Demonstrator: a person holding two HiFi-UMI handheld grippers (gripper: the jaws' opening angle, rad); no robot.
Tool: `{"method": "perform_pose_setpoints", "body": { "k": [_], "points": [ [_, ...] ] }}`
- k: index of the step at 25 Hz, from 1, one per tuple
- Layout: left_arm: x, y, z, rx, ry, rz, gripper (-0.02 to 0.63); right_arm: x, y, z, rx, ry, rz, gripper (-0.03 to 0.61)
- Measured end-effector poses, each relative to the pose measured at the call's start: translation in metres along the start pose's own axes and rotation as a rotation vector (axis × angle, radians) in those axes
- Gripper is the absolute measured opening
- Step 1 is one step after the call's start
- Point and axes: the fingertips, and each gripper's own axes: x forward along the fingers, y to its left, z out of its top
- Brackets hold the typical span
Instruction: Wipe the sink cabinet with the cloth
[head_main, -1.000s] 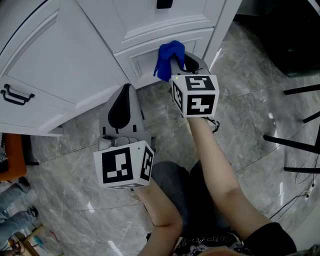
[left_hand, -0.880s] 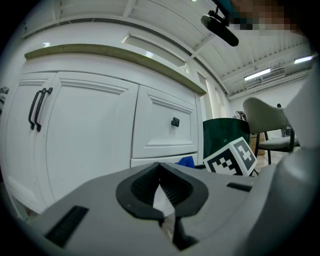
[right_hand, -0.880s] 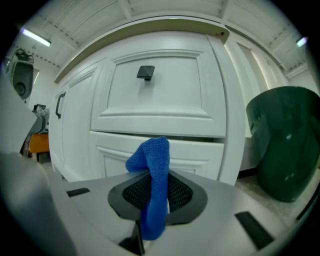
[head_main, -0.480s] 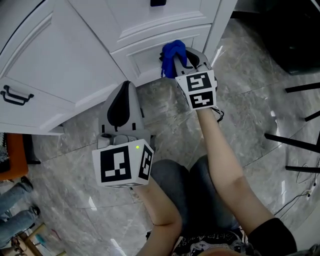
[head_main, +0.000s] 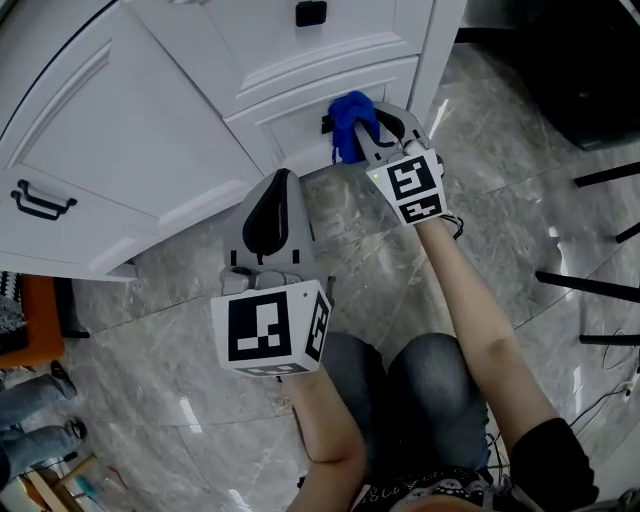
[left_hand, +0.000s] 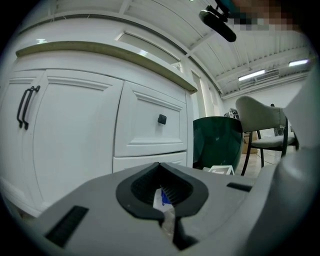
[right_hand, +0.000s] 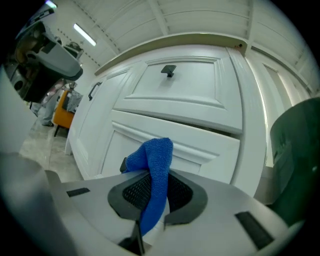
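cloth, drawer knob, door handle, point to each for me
cloth (right_hand: 156, 160), right gripper view, bunched fold above the jaws
drawer knob (right_hand: 169, 70), right gripper view, its dark face
door handle (head_main: 42, 207), head view, middle of the bar

The cloth (right_hand: 156, 165) is blue, nubby terry-like fabric, matt. At twelve o'clock in the head view, the sink cabinet (head_main: 150, 140) is smooth white with a soft sheen, probably painted wood. The floor (head_main: 150, 340) is glossy grey marble-veined tile. The left gripper (left_hand: 161, 194) and right gripper (right_hand: 152, 194) have matt grey plastic shells and black ribbed fingers (right_hand: 131, 192).
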Motion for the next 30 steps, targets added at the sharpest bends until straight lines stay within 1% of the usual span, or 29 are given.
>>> {"method": "perform_pose_setpoints", "body": {
  "k": [2,5,7,9,14,17,19,21,24,26,30],
  "points": [
    [0.006,-0.014,-0.001,0.002,0.004,-0.041,0.005,-0.001,-0.001,-0.001,0.024,-0.043,0.016,0.058],
    [0.013,-0.025,-0.005,0.011,0.007,-0.097,0.005,-0.002,-0.006,-0.002,0.027,-0.055,0.020,0.058],
    [0.014,-0.020,-0.010,0.016,0.023,-0.092,0.005,-0.003,-0.009,-0.004,0.025,-0.048,0.018,0.060],
    [0.012,-0.012,-0.015,0.015,0.040,-0.070,0.005,-0.005,-0.015,-0.010,0.024,-0.035,0.011,0.060],
    [0.010,-0.002,-0.016,0.009,0.039,-0.060,0.005,-0.016,-0.043,-0.023,0.053,-0.016,-0.037,0.060],
    [0.007,0.006,-0.016,0.002,0.034,-0.048,0.005,-0.018,-0.046,-0.023,0.020,-0.008,-0.015,0.060],
    [0.003,0.012,-0.015,-0.008,0.027,-0.040,0.005,-0.021,-0.049,-0.024,0.031,-0.009,-0.010,0.061],
    [-0.001,0.020,-0.014,-0.016,0.022,-0.029,0.005,-0.027,-0.058,-0.029,0.050,-0.004,-0.039,0.061],
    [-0.007,0.030,-0.010,-0.035,0.007,-0.014,0.005,-0.039,-0.087,-0.046,0.093,0.031,-0.133,0.060],
    [-0.010,0.032,-0.008,-0.050,-0.005,-0.016,0.005,-0.042,-0.097,-0.054,0.099,0.054,-0.150,0.060],
    [-0.010,0.027,-0.004,-0.064,-0.025,-0.038,0.005,-0.041,-0.098,-0.055,0.087,0.083,-0.174,0.060]
  ]
}}
